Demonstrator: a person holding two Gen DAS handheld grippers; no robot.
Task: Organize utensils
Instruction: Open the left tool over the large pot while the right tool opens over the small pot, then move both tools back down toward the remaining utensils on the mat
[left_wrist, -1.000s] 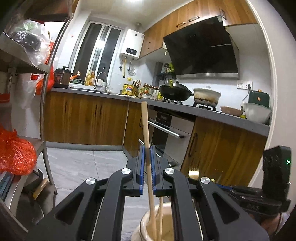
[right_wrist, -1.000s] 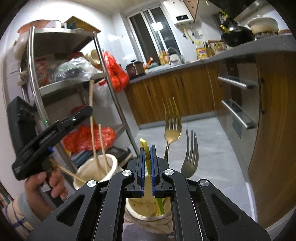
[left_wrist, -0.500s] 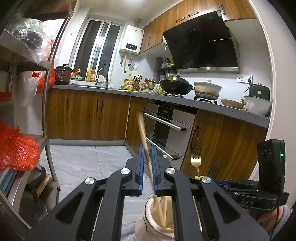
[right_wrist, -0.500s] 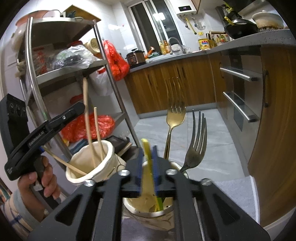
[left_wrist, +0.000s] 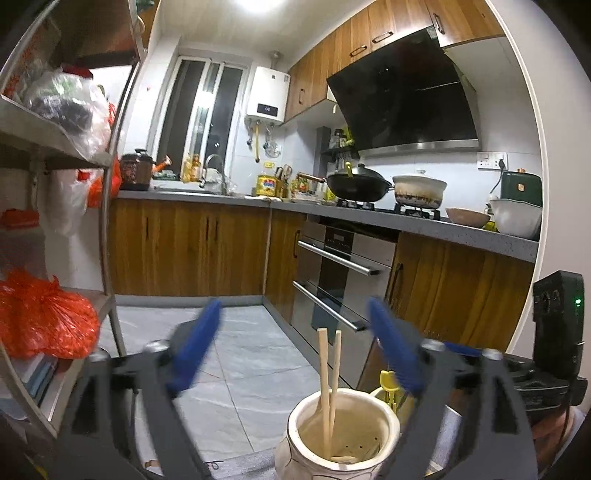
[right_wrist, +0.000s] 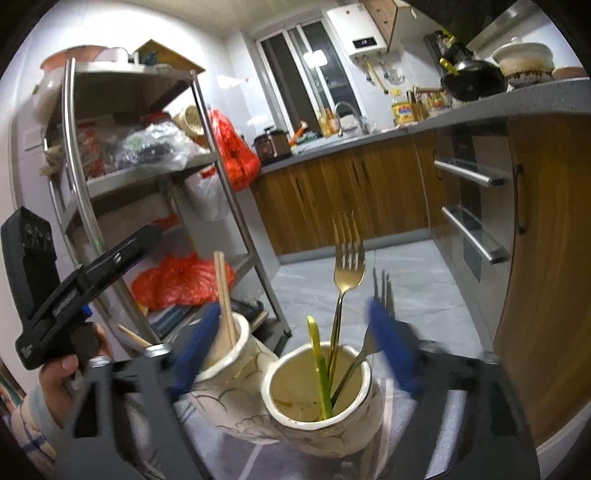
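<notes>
Both sets of blue fingers (left_wrist: 195, 343) spread wide and empty, left gripper (left_wrist: 295, 347) over the chopstick jar (left_wrist: 340, 435), right gripper (right_wrist: 291, 347) over the fork jar (right_wrist: 317, 402). Inside, two wooden chopsticks (left_wrist: 327, 384) leaning in the left pot, and a yellow utensil (right_wrist: 317, 365), a gold fork (right_wrist: 345, 280) and a silver fork (right_wrist: 373, 332) upright in the right one, pots touching side by side. Reads as a release step just finished on both sides; next, probably backing up clear of the handles before hunting for anything unsorted, with only the metal shelf rack (right_wrist: 92, 184) and kitchen counter (left_wrist: 369, 218) beyond.
</notes>
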